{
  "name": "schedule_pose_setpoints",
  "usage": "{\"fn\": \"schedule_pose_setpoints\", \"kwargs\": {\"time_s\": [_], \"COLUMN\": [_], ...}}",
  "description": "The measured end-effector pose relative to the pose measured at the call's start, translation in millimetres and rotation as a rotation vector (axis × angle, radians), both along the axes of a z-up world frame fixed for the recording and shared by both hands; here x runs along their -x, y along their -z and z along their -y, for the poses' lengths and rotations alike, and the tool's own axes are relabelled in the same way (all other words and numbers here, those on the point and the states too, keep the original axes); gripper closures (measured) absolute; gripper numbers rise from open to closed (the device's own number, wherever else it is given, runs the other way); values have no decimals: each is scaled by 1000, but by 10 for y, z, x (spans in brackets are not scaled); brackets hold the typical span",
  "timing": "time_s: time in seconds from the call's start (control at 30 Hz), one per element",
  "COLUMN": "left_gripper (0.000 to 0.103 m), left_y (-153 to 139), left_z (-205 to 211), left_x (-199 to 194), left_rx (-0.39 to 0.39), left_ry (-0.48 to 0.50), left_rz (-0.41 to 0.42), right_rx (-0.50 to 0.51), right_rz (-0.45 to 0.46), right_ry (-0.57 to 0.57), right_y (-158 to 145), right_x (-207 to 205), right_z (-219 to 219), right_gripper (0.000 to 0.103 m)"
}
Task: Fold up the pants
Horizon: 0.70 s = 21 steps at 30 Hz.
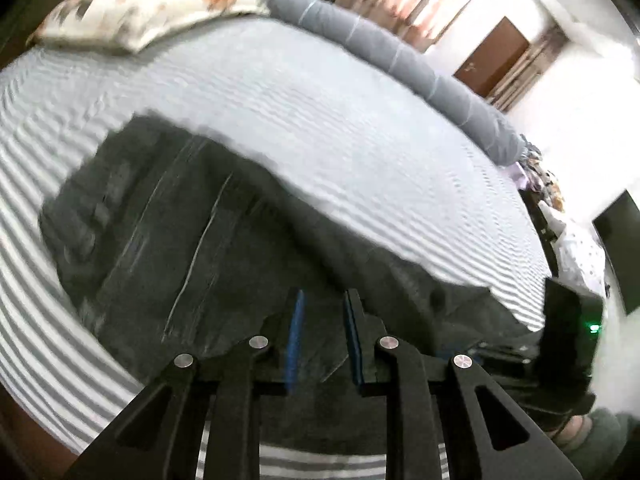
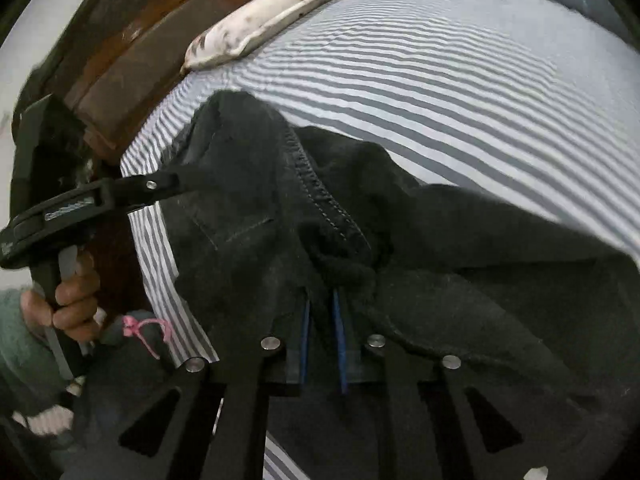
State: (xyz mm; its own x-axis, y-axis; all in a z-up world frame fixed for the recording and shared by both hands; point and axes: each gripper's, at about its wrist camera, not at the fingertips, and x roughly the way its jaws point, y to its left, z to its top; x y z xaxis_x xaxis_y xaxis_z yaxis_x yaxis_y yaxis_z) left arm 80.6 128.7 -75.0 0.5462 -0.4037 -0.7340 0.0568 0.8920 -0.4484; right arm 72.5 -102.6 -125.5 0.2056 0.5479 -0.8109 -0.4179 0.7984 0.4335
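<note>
Where the striped sheet [image 1: 360, 168] covers the bed, the following lie in view. Item: dark pants [image 2: 248, 216], spread and rumpled across the near part of the sheet, one stitched seam running down their middle. Item: right gripper [image 2: 322, 320], jaws drawn narrow and pinched on a bunched fold of the pants, cloth plainly caught between the blue pads [image 2: 339, 332]. Item: left gripper [image 1: 322, 320], jaws narrow with a gap showing between the pads, dark cloth lying under and between them; in the right wrist view its tip meets the pants' far edge, but I cannot tell whether it grips. Item: a hand [image 2: 74, 300] on that gripper's handle, green sleeve behind it. Item: patterned pillow [image 1: 140, 12] at the head of the bed. Item: grey bolster [image 1: 400, 68] along the far edge.
</note>
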Motion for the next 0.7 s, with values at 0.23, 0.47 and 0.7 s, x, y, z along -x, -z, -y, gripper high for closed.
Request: {"fn": "schedule_pose_setpoints", "kwargs": {"time_s": [0.23,0.47,0.7], "left_gripper": [81,81,83], "left_y": [-61,411,513], "left_z": [468,452,370], "left_x": [-283,-350,-286], "left_rx": [-37,-45,-3], "left_ry": [100,85,75], "left_rz": [38,-64,-32], "right_rx": [-9,-106,-206], "right_rz": [5,-42,-94], "right_ry": [14,47,175], "right_y": [31,43,6], "right_x": [24,18,-78], "right_z": [-52,37,284], "right_gripper": [84,64,62]}}
